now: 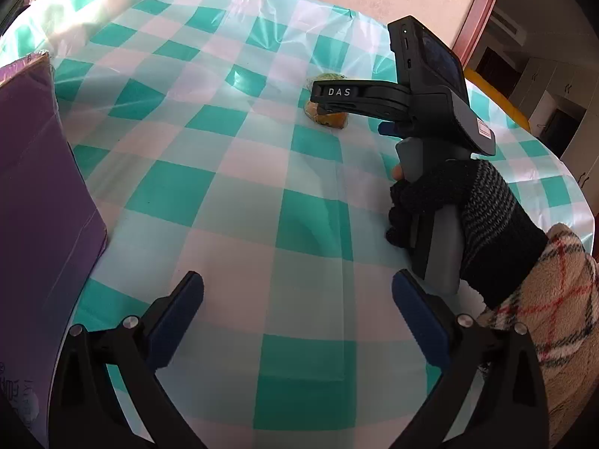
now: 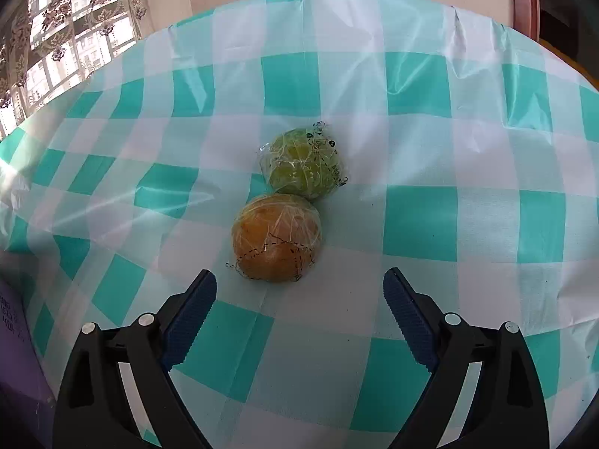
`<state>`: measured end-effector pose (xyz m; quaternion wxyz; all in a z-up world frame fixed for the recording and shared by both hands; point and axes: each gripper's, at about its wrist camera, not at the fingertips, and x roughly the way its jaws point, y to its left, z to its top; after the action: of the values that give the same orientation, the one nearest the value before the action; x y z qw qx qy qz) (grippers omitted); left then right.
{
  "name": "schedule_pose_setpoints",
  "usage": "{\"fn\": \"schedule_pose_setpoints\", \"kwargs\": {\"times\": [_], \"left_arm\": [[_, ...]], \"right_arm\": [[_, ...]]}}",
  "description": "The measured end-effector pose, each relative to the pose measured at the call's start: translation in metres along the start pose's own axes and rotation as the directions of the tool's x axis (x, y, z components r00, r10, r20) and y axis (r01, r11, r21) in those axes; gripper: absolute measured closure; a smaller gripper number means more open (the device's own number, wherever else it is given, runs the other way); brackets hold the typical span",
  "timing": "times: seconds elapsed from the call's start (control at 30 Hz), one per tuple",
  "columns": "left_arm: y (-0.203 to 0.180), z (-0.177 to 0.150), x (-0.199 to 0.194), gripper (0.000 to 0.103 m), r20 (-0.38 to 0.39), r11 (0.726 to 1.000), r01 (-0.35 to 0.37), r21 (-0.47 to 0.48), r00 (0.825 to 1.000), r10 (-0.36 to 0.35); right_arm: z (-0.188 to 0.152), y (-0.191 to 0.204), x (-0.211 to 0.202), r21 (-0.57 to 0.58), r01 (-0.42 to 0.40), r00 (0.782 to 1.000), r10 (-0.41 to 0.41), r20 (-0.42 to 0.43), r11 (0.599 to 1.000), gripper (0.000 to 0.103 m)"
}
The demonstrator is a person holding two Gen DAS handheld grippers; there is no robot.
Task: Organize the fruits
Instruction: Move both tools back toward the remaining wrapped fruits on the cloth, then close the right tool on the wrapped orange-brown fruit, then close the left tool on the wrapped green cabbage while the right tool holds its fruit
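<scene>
Two wrapped fruits touching: one orange fruit [image 2: 277, 237], one green fruit [image 2: 304, 164]. Left gripper [image 1: 297, 295] and right gripper [image 2: 299, 292] both spread wide, empty.
</scene>
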<state>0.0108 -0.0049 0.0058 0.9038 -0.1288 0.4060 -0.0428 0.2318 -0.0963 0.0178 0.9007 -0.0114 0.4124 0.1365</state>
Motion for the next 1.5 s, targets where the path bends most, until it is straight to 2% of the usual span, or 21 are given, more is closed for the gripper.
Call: {"fn": "schedule_pose_setpoints", "kwargs": {"times": [0.2, 0.23, 0.37, 0.4, 0.47, 0.53, 0.6, 0.7, 0.8, 0.9, 1.07, 1.33, 1.5], "left_arm": [[-0.005, -0.001, 0.001, 0.002, -0.002, 1.0, -0.011, 0.028, 1.0, 0.011], [-0.005, -0.001, 0.002, 0.002, -0.005, 1.0, -0.012, 0.026, 1.0, 0.012], [0.0, 0.002, 0.006, 0.002, -0.023, 1.0, -0.021, -0.01, 1.0, 0.021], [0.003, 0.004, 0.007, 0.002, -0.019, 0.999, -0.028, -0.026, 0.999, 0.027], [0.006, 0.009, 0.011, 0.002, -0.013, 0.998, -0.036, -0.055, 0.999, 0.036], [0.006, 0.017, 0.018, 0.002, -0.015, 0.996, -0.053, -0.065, 0.999, 0.052], [0.003, 0.028, 0.03, 0.002, -0.015, 0.993, -0.084, -0.079, 0.996, 0.083], [0.002, 0.053, 0.051, 0.002, 0.0, 0.983, -0.12, -0.137, 0.993, 0.121], [-0.005, 0.086, 0.078, 0.002, 0.022, 0.976, -0.13, -0.177, 0.99, 0.136], [-0.021, 0.119, 0.105, 0.002, 0.053, 0.982, -0.125, -0.144, 0.99, 0.134], [-0.05, 0.161, 0.15, 0.002, 0.053, 0.993, -0.108, -0.05, 0.992, 0.111], [-0.061, 0.206, 0.195, 0.002, 0.045, 0.987, -0.127, -0.095, 0.99, 0.131], [-0.069, 0.223, 0.219, 0.002, 0.011, 0.975, -0.191, -0.112, 0.981, 0.194]], "right_arm": [[0.016, 0.021, 0.028, -0.079, 0.041, 0.996, -0.047, -0.07, 0.996, 0.017], [0.017, 0.022, 0.032, -0.087, 0.048, 0.994, -0.056, -0.091, 0.995, 0.022], [0.016, 0.021, 0.028, -0.084, 0.036, 0.997, -0.042, -0.065, 0.996, 0.043], [0.015, 0.019, 0.026, -0.074, 0.032, 0.997, -0.037, -0.061, 0.997, 0.044], [0.014, 0.004, 0.019, -0.001, 0.003, 0.999, -0.003, -0.036, 1.0, 0.044], [0.01, -0.023, 0.008, 0.129, -0.024, 1.0, 0.022, 0.014, 0.991, 0.044], [0.005, -0.048, -0.002, 0.234, 0.017, 0.998, -0.031, 0.053, 0.972, 0.044], [0.003, -0.081, -0.011, 0.315, 0.099, 0.989, -0.128, 0.072, 0.944, 0.044], [0.001, -0.119, -0.016, 0.403, 0.126, 0.982, -0.171, 0.078, 0.907, 0.044], [-0.008, -0.145, -0.02, 0.493, 0.043, 0.986, -0.116, 0.118, 0.869, 0.044], [-0.013, -0.15, -0.023, 0.504, -0.019, 0.986, -0.067, 0.154, 0.864, 0.044], [-0.02, -0.147, -0.024, 0.502, -0.044, 0.983, -0.053, 0.176, 0.864, 0.044], [-0.02, -0.152, -0.026, 0.496, -0.055, 0.983, -0.04, 0.179, 0.867, 0.044]]}}
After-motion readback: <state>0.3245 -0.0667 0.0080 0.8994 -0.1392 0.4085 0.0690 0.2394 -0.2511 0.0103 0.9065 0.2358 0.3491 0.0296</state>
